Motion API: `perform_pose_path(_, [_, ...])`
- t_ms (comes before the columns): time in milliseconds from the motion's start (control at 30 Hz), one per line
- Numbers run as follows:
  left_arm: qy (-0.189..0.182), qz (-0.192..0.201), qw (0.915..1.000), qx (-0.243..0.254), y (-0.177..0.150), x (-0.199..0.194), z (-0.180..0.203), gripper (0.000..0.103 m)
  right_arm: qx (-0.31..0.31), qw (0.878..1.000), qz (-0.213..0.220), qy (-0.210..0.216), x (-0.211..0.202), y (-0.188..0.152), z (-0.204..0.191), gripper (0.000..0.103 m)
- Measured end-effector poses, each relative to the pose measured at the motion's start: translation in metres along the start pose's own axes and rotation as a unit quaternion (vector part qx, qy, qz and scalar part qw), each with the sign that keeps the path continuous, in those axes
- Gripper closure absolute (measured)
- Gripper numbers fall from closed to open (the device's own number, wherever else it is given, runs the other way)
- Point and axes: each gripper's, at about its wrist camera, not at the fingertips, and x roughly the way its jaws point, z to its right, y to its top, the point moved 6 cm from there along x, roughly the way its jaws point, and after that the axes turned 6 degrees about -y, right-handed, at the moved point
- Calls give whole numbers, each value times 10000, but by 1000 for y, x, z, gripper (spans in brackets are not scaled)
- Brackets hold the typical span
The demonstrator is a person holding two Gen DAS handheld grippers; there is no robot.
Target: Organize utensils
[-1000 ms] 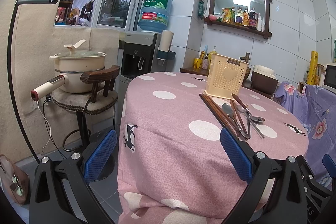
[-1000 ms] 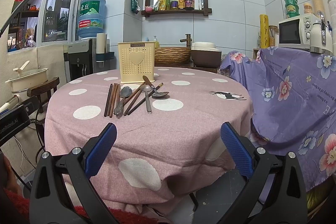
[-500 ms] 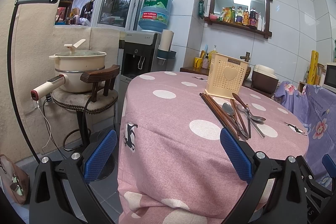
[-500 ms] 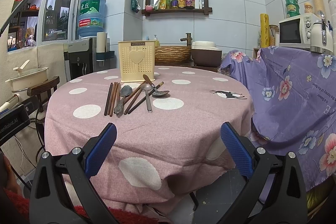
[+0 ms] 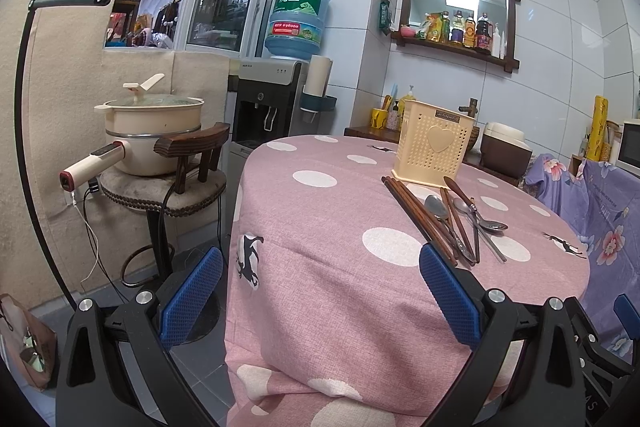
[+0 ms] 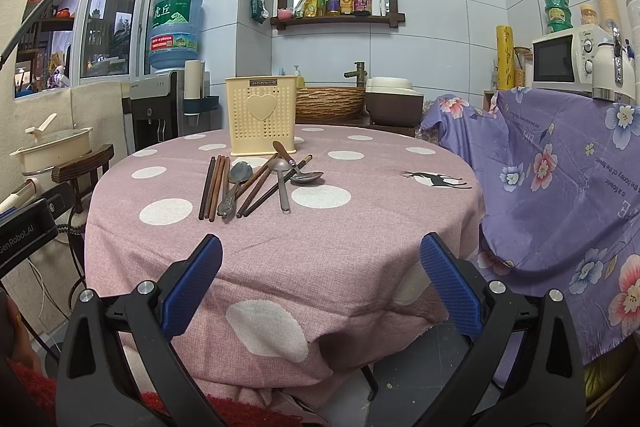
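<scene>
nothing has moved since the earlier frames: both views match them, and every utensil lies where it lay. round table [image 6: 360, 251] under a pink polka-dot cloth fills both views; a purple floral cover [image 6: 560, 167] drapes the furniture to its right. cream perforated holder [image 6: 262, 115] with a heart on its front stands upright toward the far side of the table, nothing visible sticking out of it. just in front of it lies the loose pile: dark wooden chopsticks [image 6: 214, 187] side by side on the left, more chopsticks angled and crossing toward the middle, three metal spoons [image 6: 282, 183] mixed among them, one spoon's bowl resting at the right end of the pile. left gripper [image 5: 320, 299] hangs off the table's left edge, its blue pads spread wide with nothing between them. right gripper [image 6: 320, 291] sits low at the near edge, spread wide too, nothing held. both well apart from the pile. risks, as judged: the thin, flat pieces overlap, so a pinch on one may drag or flip its neighbour; smooth spoon handles may slip from the pads; the cloth may bunch if a fingertip digs in; the light holder may tip if a piece strikes its rim at an angle.
</scene>
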Motion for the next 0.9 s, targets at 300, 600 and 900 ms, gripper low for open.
perform_pose_path(300, [-49, -198, 9997, -157, -23, 9, -26, 5, -19, 9991, -306, 298, 15, -4, -7, 5])
perform_pose_path(600, [-54, -669, 9975, -218, -6, 36, -31, 5, -645, 9955, -598, 339, 43, 9, -18, 5])
perform_pose_path(900, [-502, -894, 9947, 89, 37, 67, -13, 5, -647, 9934, -866, 379, 89, 46, -5, 5])
